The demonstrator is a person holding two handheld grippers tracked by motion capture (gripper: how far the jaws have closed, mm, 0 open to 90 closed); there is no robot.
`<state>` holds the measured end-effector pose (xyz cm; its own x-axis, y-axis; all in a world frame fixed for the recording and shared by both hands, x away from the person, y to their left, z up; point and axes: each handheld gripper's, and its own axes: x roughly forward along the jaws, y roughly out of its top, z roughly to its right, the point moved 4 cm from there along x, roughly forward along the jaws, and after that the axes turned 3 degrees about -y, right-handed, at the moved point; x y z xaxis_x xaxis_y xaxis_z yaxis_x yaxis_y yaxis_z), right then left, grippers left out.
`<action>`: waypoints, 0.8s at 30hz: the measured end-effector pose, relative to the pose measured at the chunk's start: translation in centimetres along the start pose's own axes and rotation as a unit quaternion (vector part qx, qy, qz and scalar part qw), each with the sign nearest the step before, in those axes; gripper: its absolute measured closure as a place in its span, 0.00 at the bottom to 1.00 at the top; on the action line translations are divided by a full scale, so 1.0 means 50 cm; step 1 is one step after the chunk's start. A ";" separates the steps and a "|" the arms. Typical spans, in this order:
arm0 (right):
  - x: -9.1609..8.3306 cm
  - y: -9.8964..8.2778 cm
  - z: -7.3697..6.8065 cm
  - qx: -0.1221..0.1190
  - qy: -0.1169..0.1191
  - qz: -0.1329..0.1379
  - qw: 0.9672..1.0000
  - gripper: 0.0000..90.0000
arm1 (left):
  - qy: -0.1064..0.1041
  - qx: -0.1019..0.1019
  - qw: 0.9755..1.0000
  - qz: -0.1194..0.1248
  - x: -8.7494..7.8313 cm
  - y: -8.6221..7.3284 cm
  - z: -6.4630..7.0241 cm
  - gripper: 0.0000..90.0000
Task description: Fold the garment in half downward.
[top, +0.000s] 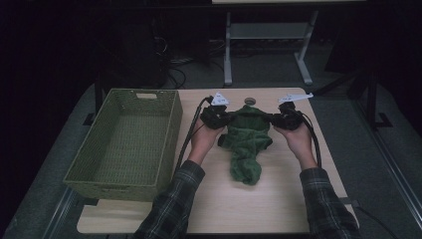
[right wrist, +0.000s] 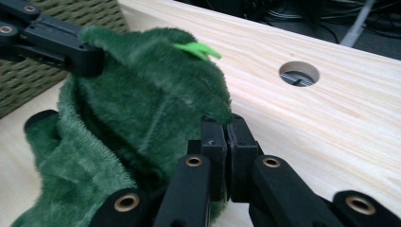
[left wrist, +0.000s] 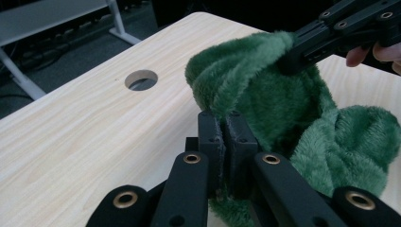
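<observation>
A fluffy dark green towel (top: 246,142) hangs between my two grippers above the light wooden table (top: 278,199), its lower end trailing onto the tabletop. My left gripper (top: 225,117) is shut on the towel's left top edge; its own view shows the jaws pinched on the pile of the towel (left wrist: 283,104) at my left gripper (left wrist: 226,124). My right gripper (top: 274,118) is shut on the right top edge, seen close up as my right gripper (right wrist: 227,128) clamped on the towel (right wrist: 142,109). A bright green tag (right wrist: 198,48) sticks out of the cloth.
A woven green basket (top: 171,129) stands on the table's left side, close to my left hand. A round cable hole (top: 250,101) lies in the tabletop just behind the towel. Dark floor, cables and a white table frame (top: 228,50) lie beyond.
</observation>
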<state>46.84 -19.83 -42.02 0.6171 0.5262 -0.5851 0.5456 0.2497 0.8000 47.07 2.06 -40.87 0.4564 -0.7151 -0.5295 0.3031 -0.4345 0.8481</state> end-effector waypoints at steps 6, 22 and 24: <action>-0.018 -0.026 -0.027 -0.019 0.015 -0.004 1.000 0.97 | -0.017 0.003 1.000 0.011 -0.023 -0.013 0.027 0.96; -0.093 -0.081 -0.103 -0.051 0.054 0.027 0.997 0.96 | -0.051 0.036 0.998 0.017 -0.093 -0.051 0.110 0.95; -0.100 -0.091 -0.112 -0.053 0.060 0.026 0.996 0.96 | -0.057 0.038 0.998 0.016 -0.101 -0.060 0.118 0.95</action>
<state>38.08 -19.06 -41.98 0.5669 0.6329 -0.5274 0.4474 0.3011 0.8421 38.92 3.72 -40.62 0.3652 -0.7855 -0.4996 0.2242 -0.4466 0.8662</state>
